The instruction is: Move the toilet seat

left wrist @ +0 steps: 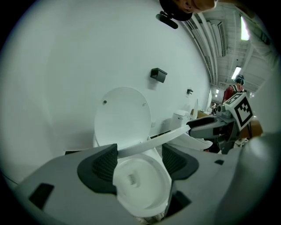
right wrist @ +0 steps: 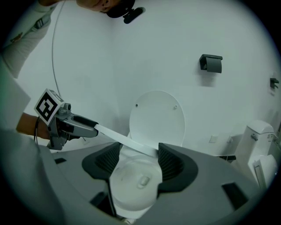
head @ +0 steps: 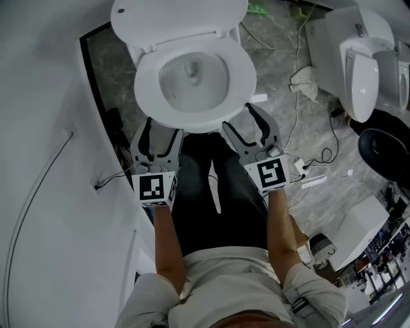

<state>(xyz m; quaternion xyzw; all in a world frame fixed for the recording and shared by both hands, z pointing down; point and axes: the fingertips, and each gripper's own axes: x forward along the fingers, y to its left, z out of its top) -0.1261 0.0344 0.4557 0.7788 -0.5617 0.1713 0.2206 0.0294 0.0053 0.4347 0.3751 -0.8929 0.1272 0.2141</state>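
The white toilet seat point(head: 243, 77) lies over the bowl point(left wrist: 140, 180), with the lid point(head: 179, 16) standing open behind it. Both grippers are at the seat's front rim. The left gripper point(head: 163, 130) is at the front left and the right gripper point(head: 237, 116) at the front right. In both gripper views the raised rim shows edge-on as a white strip point(left wrist: 149, 143) point(right wrist: 118, 137) running from one gripper's fingertips to the other's. The left gripper point(left wrist: 139, 151) and right gripper point(right wrist: 138, 154) stand wide, and no pads pinch the rim. The rim appears to rest at the fingertips.
A white wall runs close along the left. A second toilet point(head: 359, 57), a rag point(head: 304, 80), cables point(head: 301, 128), a black round thing point(head: 384, 150) and a white box point(head: 359, 227) are on the floor at right. A dark holder point(right wrist: 210, 63) hangs on the wall.
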